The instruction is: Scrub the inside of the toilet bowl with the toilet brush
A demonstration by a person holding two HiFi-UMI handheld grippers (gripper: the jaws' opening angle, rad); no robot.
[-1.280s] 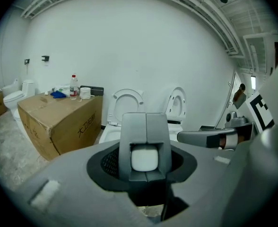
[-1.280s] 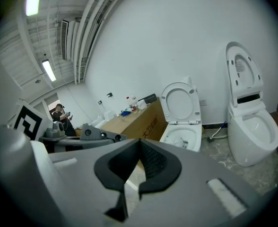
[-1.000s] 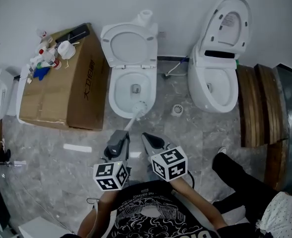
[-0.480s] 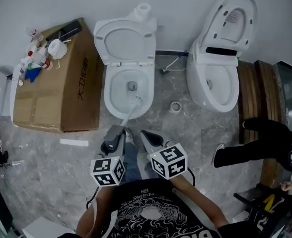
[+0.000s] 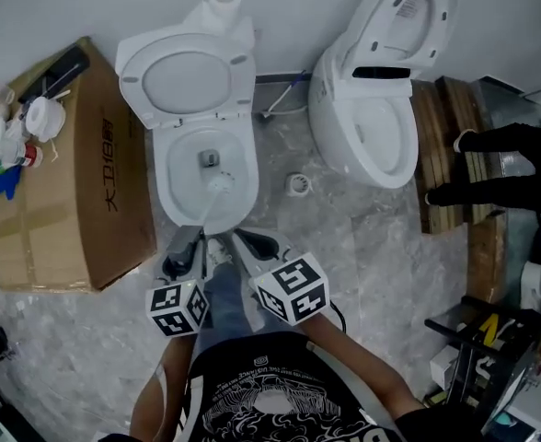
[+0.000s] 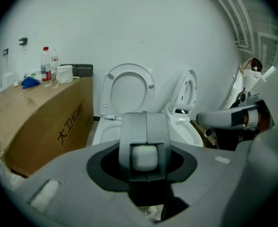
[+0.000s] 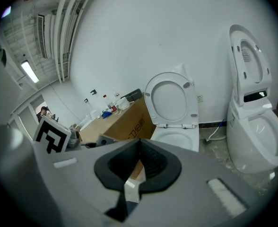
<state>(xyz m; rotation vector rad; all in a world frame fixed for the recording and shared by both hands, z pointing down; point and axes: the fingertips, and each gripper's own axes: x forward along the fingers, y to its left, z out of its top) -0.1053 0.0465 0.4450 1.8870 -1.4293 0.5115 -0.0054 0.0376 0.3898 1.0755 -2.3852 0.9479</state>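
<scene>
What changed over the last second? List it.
The brush head slid from the front rim of the bowl inward, toward the drain. A bystander at the right shifted. The left hand-held gripper stayed shut on the brush handle; the right hand-held gripper stayed shut and empty.

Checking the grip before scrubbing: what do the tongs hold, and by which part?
The left tongs clamp the toilet brush by the top end of its handle; the right tongs are shut and empty.
</scene>
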